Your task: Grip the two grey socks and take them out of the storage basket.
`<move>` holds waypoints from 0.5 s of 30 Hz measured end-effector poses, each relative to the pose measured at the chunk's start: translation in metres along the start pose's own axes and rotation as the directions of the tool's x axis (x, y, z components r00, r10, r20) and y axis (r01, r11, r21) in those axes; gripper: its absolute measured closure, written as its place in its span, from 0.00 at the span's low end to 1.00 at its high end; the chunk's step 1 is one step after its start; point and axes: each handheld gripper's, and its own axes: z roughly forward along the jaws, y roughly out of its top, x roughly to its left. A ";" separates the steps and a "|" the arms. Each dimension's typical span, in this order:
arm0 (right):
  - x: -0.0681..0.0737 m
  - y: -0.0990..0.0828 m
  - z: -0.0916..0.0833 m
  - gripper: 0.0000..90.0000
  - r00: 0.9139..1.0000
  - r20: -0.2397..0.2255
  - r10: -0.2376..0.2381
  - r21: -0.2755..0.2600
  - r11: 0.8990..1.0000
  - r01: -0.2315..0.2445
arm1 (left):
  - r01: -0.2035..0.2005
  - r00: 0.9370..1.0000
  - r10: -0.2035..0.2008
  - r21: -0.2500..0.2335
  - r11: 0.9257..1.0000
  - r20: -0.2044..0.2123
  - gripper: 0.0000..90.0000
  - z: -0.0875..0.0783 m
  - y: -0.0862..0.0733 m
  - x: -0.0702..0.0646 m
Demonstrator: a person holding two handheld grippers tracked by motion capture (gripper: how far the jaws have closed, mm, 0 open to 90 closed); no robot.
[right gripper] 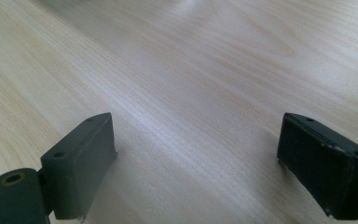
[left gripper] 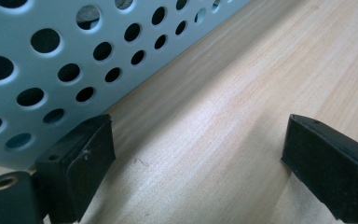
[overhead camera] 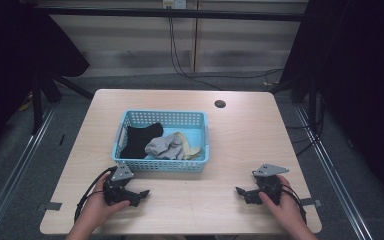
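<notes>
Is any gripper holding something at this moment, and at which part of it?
Nothing is held. The left gripper and the right gripper are both open over the bare table, in front of the blue basket.

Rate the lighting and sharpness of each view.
High view: table and basket evenly lit and sharp, surroundings dark. Left gripper view: wood grain crisp, the basket wall soft up close, shadows by the fingers. Right gripper view: sheen across the wood, far table blurred, fingers slightly soft.

A blue basket (overhead camera: 160,165) with round holes sits mid-table — inside lie a black cloth (overhead camera: 139,140), a grey cloth (overhead camera: 164,147) and a cream one (overhead camera: 190,149).
</notes>
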 end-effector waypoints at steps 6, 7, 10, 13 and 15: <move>0.000 0.000 0.000 0.12 1.000 0.000 0.002 0.000 1.000 -0.002 | 0.006 1.000 -0.006 0.017 1.000 0.000 0.09 0.001 0.002 0.000; 0.000 0.000 0.000 0.12 1.000 0.000 0.000 0.000 1.000 0.000 | 0.006 1.000 -0.006 0.026 1.000 0.000 0.09 0.001 0.004 0.000; 0.000 0.000 0.000 0.12 1.000 0.000 0.001 0.000 1.000 -0.001 | 0.006 1.000 -0.006 0.056 0.998 -0.001 0.09 0.001 0.007 -0.001; 0.000 0.000 0.000 0.12 1.000 0.001 -0.001 -0.001 1.000 0.001 | 0.008 1.000 -0.008 0.080 0.997 -0.001 0.09 0.001 0.010 -0.002; 0.000 0.000 0.000 0.12 1.000 0.000 0.001 0.000 1.000 -0.001 | 0.002 1.000 -0.003 0.110 0.994 0.008 0.12 -0.001 0.012 -0.002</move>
